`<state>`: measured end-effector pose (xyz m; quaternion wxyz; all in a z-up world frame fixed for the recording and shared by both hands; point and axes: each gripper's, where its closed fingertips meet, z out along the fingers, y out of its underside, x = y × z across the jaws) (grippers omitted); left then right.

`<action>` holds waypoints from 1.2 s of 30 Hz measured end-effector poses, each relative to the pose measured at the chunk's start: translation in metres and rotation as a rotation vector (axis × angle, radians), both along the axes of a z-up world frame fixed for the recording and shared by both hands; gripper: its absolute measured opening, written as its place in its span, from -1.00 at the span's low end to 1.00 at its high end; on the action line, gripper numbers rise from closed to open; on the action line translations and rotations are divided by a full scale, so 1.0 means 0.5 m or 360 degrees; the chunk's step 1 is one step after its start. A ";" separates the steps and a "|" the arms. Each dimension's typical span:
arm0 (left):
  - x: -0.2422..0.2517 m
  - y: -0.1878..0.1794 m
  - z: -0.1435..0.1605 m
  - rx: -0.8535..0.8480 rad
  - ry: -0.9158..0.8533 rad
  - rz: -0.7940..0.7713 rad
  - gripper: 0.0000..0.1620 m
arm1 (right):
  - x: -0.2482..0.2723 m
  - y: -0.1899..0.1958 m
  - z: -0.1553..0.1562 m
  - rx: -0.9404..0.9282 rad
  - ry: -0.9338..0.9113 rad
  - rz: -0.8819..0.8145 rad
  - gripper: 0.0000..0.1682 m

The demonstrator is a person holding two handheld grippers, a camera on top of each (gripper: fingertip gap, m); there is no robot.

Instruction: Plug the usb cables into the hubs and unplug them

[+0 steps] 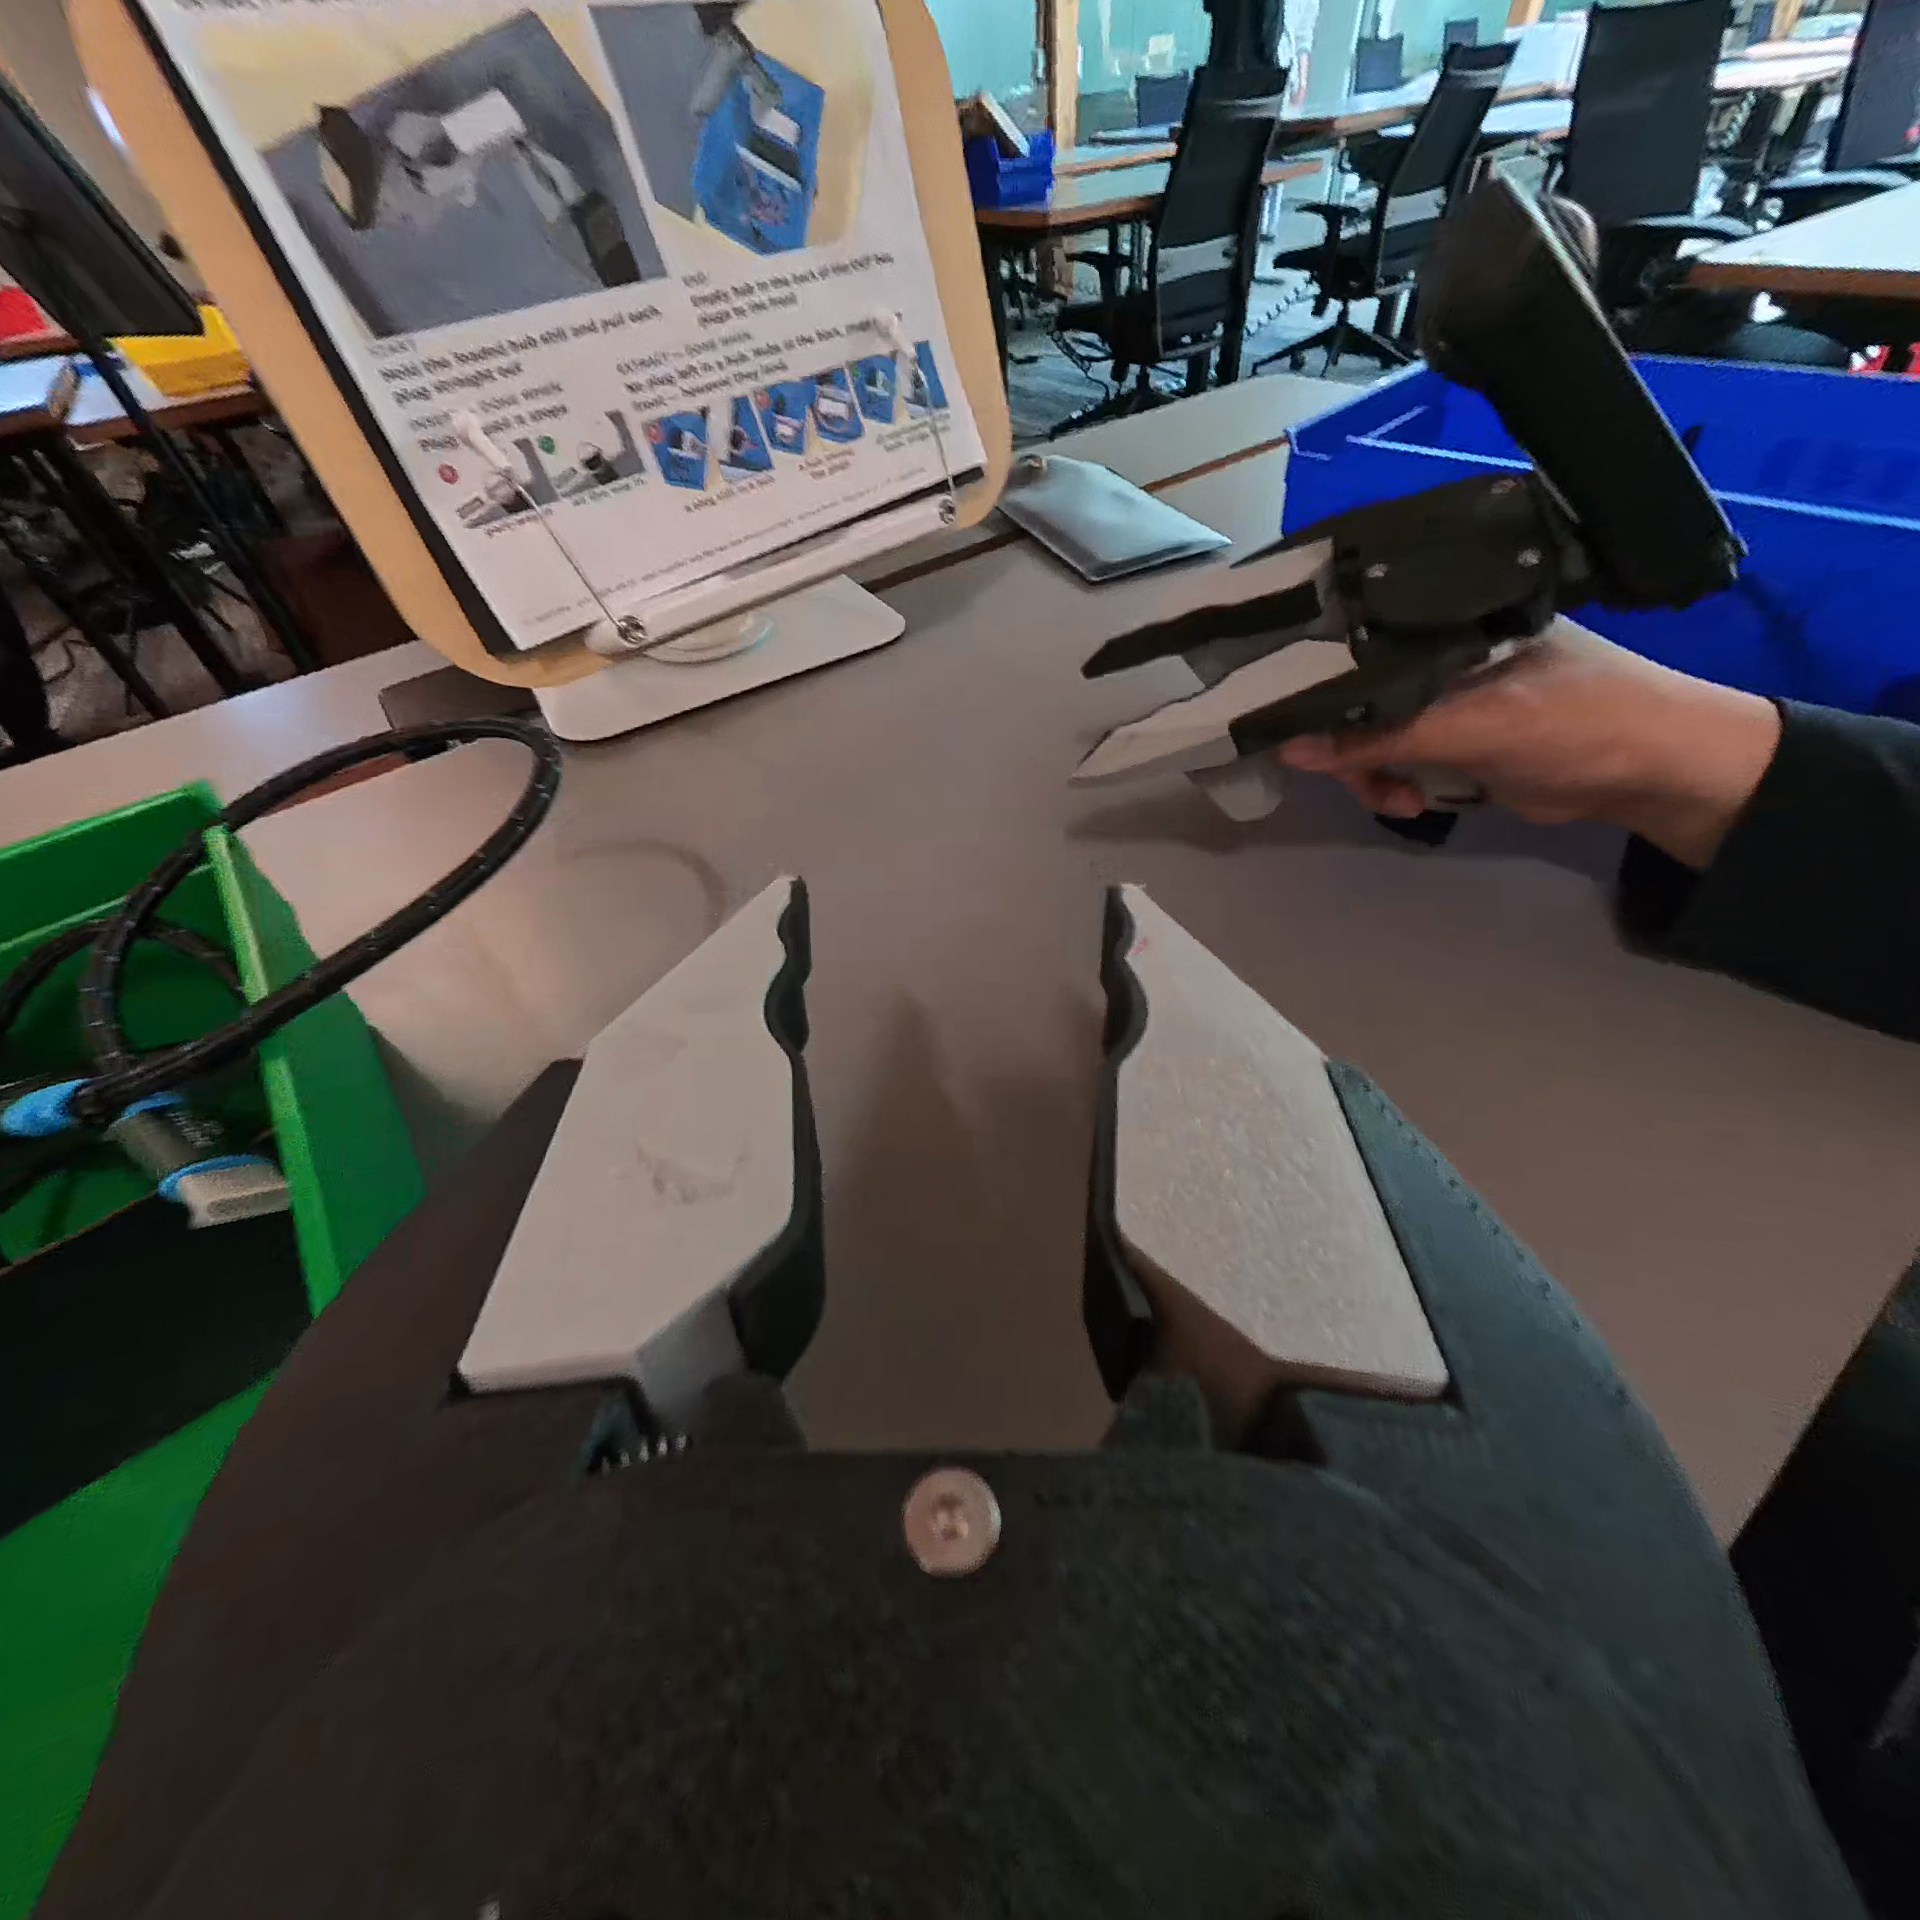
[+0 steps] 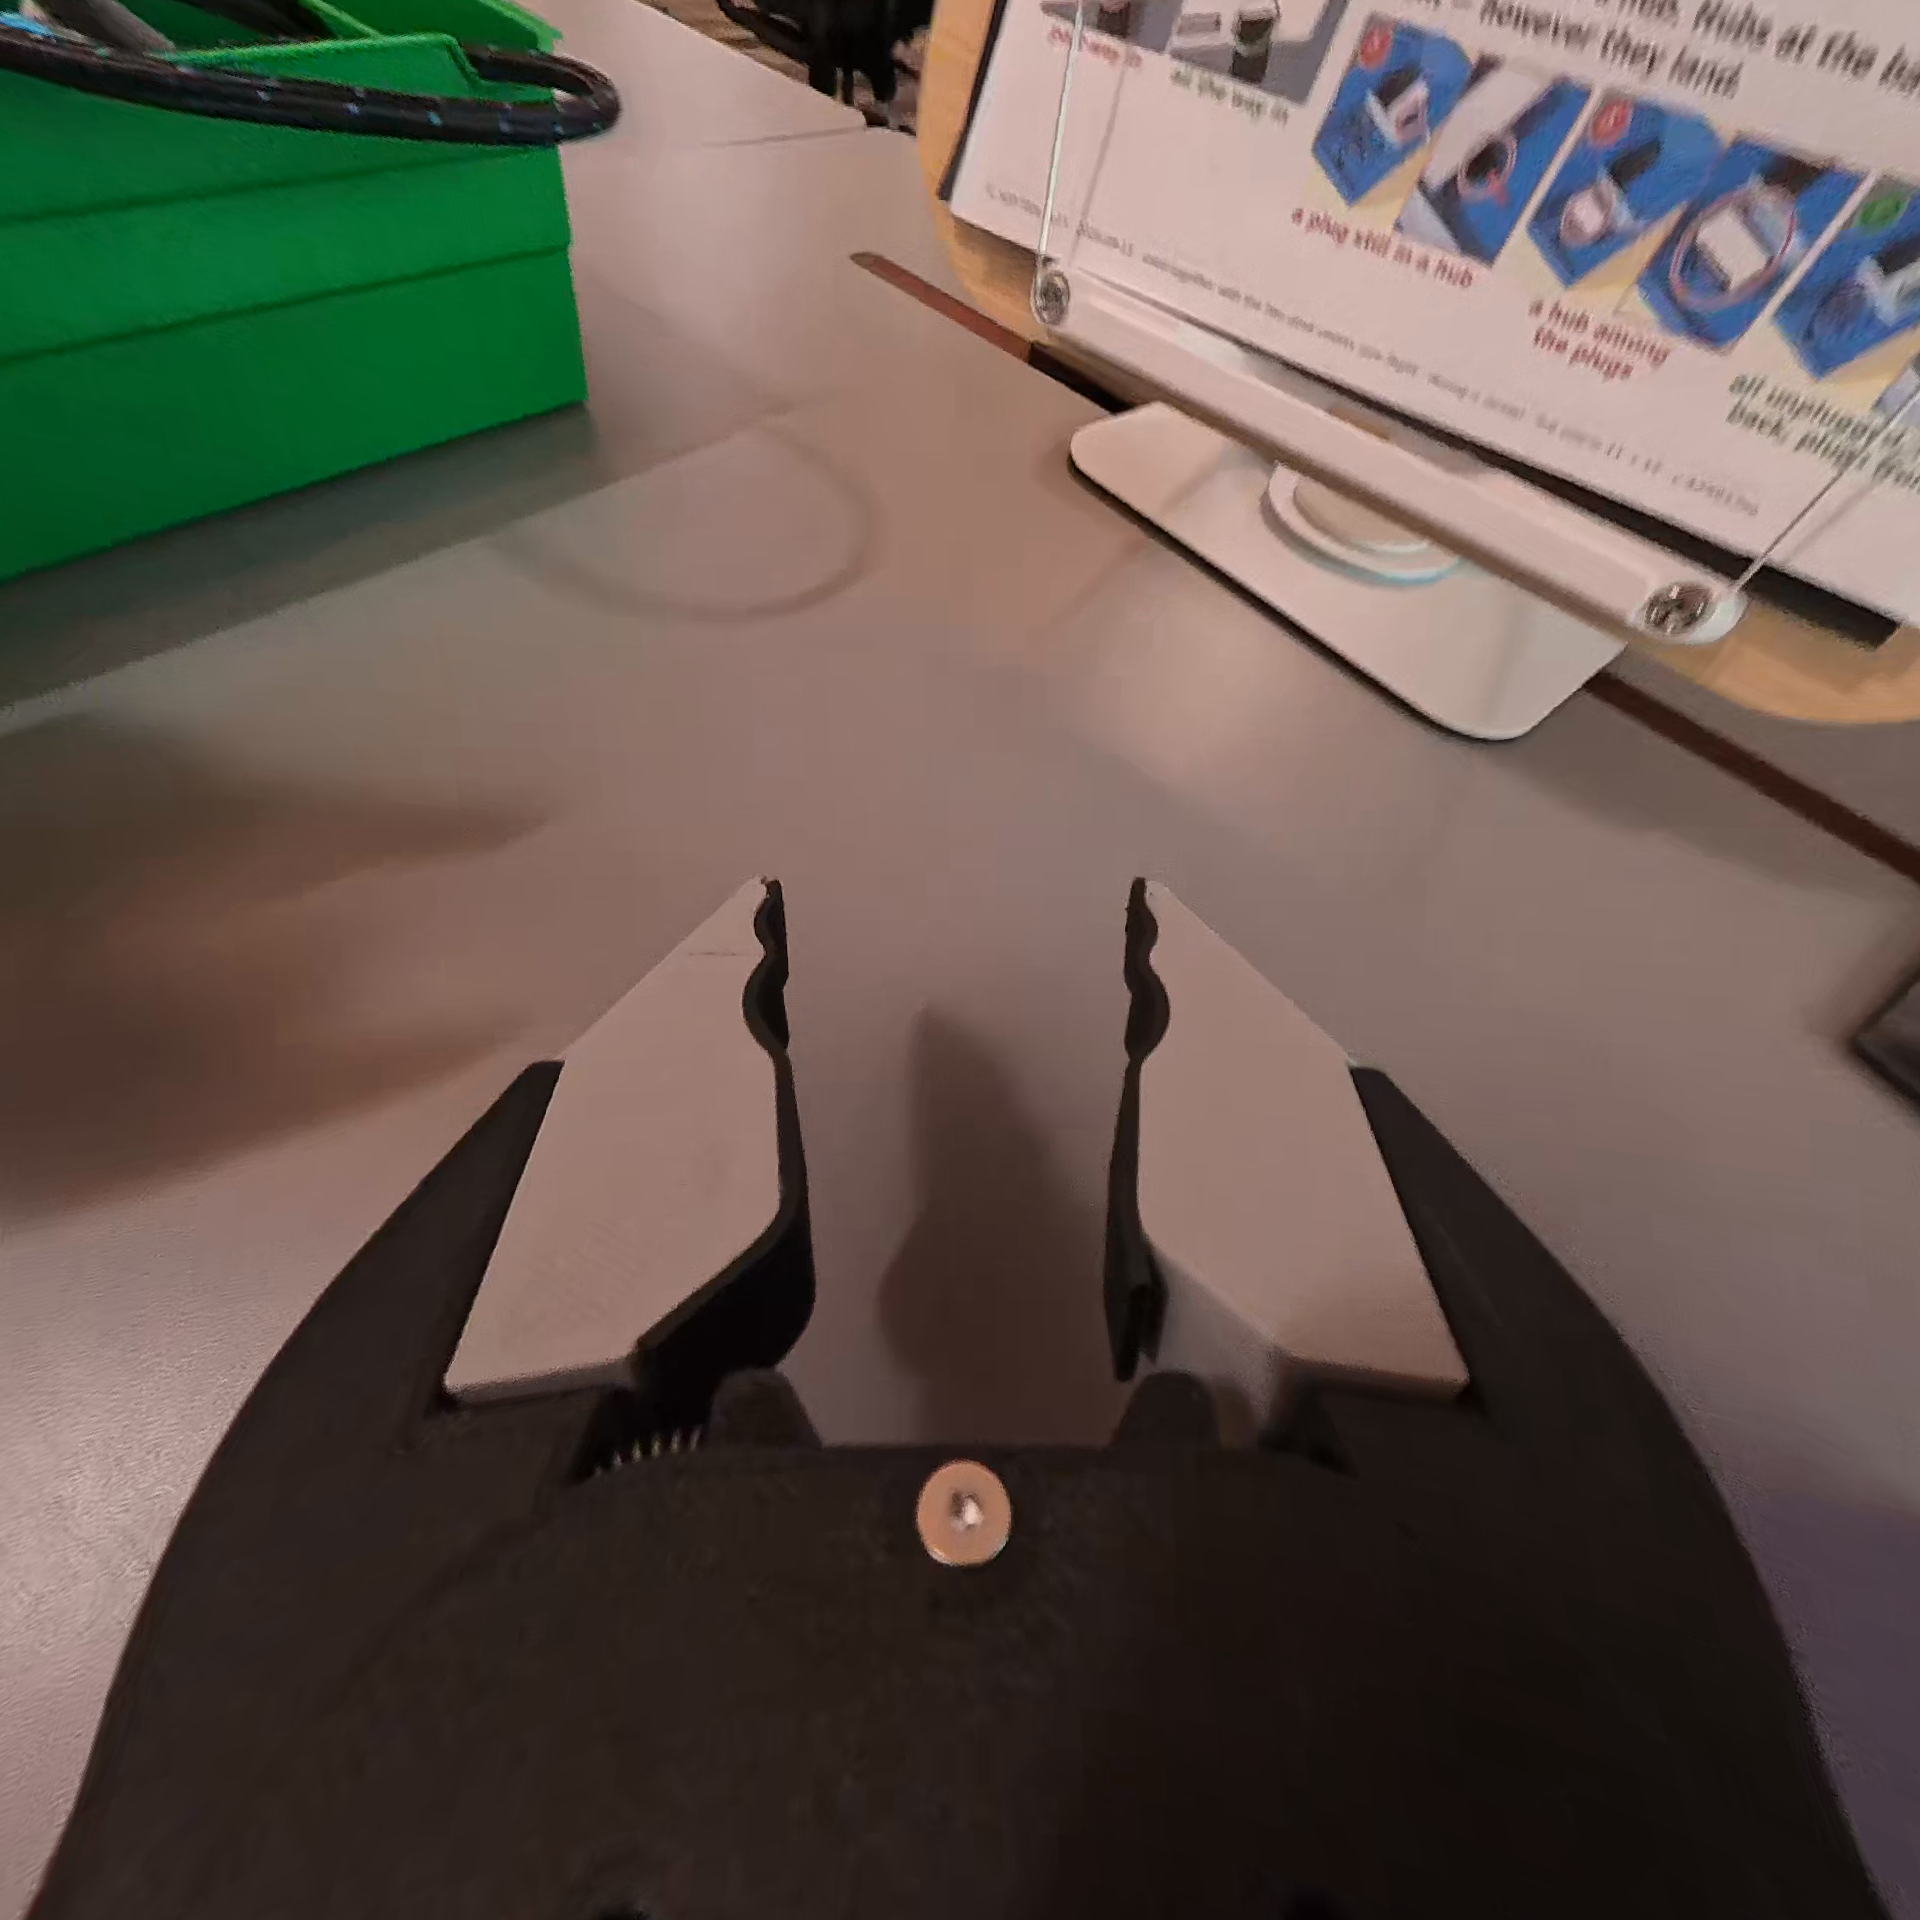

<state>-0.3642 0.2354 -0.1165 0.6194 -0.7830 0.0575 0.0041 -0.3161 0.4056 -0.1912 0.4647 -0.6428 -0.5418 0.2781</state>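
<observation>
The left hand-held gripper (image 1: 954, 904) is held low over the grey table (image 1: 935, 748). Its two fingers are spread apart and nothing is held between them. The right hand-held gripper (image 2: 954, 894) is also spread wide and empty. In the left wrist view it is seen further off (image 1: 1091, 717), gripped by a hand (image 1: 1558, 748) in a dark sleeve, with its tips pointed across the table toward the green bin.

The green bin (image 1: 260, 935) is taken as the landmark. It sits on the table to the left of the left hand-held gripper, just beside it, so the left one is nearer to the bin than the right one. A thick black cable (image 1: 416, 831) is looped out over the bin's rim and back in. Inside the bin a small grey part with blue ends (image 1: 197, 1174) is seen; what it is cannot be told. It is laid slanting, with its long side running from the bin's back left toward its front wall.

Past the bin, further back on the table, a sheet of pictures is propped on a white stand (image 1: 727, 644). Far to the right of the bin, behind the right hand-held gripper, a blue bin (image 1: 1818, 520) is seen. A flat grey pouch (image 1: 1101, 520) is laid between the stand and the blue bin. Office chairs and desks are seen far behind.
</observation>
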 end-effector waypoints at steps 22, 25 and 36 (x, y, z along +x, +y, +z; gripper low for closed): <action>-0.060 -0.111 0.020 0.0043 0.0008 0.0087 -0.27 | 0.001 0.026 -0.089 -0.0397 -0.0273 -0.0079 -0.18; -0.072 -0.115 0.025 0.0063 0.0010 0.0119 -0.28 | 0.001 0.022 -0.088 -0.0417 -0.0263 -0.0061 -0.18; -0.103 -0.126 0.013 0.0028 0.0020 0.0186 -0.28 | 0.000 0.015 -0.082 -0.0339 -0.0257 -0.0033 -0.22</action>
